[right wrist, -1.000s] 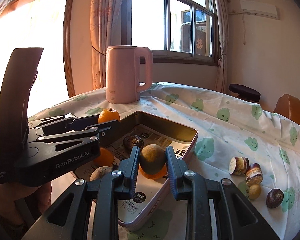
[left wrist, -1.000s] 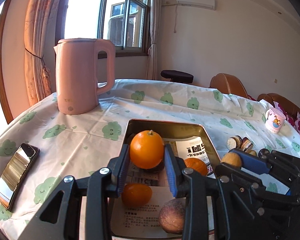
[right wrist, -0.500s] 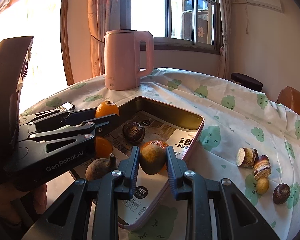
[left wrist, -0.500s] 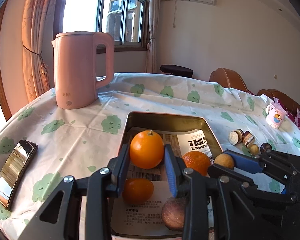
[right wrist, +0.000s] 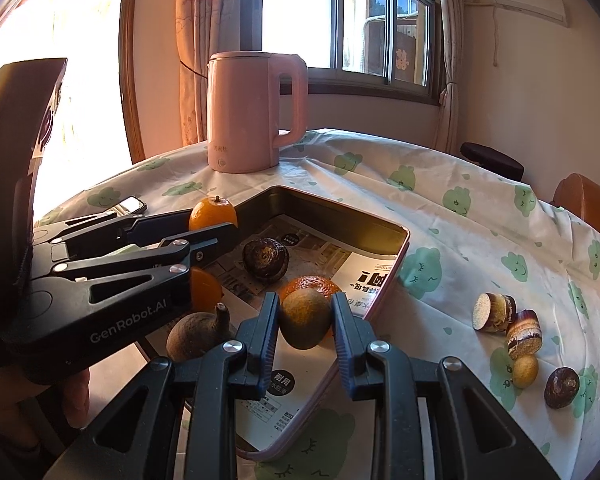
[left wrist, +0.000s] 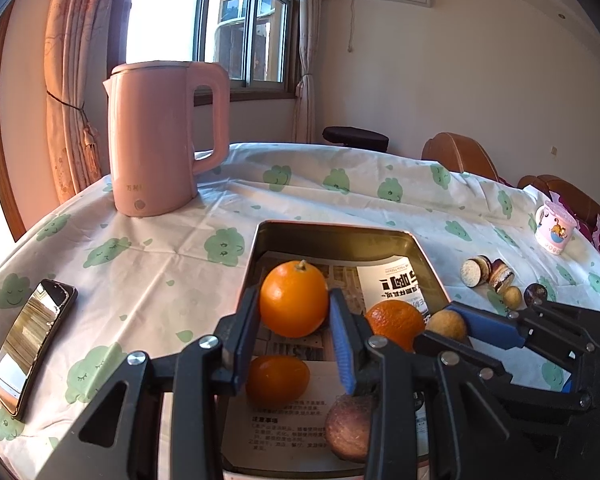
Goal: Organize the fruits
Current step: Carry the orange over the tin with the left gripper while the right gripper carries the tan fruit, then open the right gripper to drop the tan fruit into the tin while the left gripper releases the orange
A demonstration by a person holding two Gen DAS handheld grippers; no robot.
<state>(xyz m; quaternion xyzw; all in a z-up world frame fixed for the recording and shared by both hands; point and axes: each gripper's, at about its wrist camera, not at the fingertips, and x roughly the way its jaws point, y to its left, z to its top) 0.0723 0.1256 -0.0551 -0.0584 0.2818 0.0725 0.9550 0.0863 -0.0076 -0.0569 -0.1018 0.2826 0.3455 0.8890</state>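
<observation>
Orange (left wrist: 293, 305), round and slippery, sits mid-body in left gripper (left wrist: 294, 326); right gripper (right wrist: 305, 322) clamps firm brown fruit (right wrist: 305, 318).

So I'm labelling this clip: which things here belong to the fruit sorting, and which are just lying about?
Job: left gripper holding an orange; right gripper holding a brown fruit; tray; loose fruits.

Lying about: kettle, phone, mug.
</observation>
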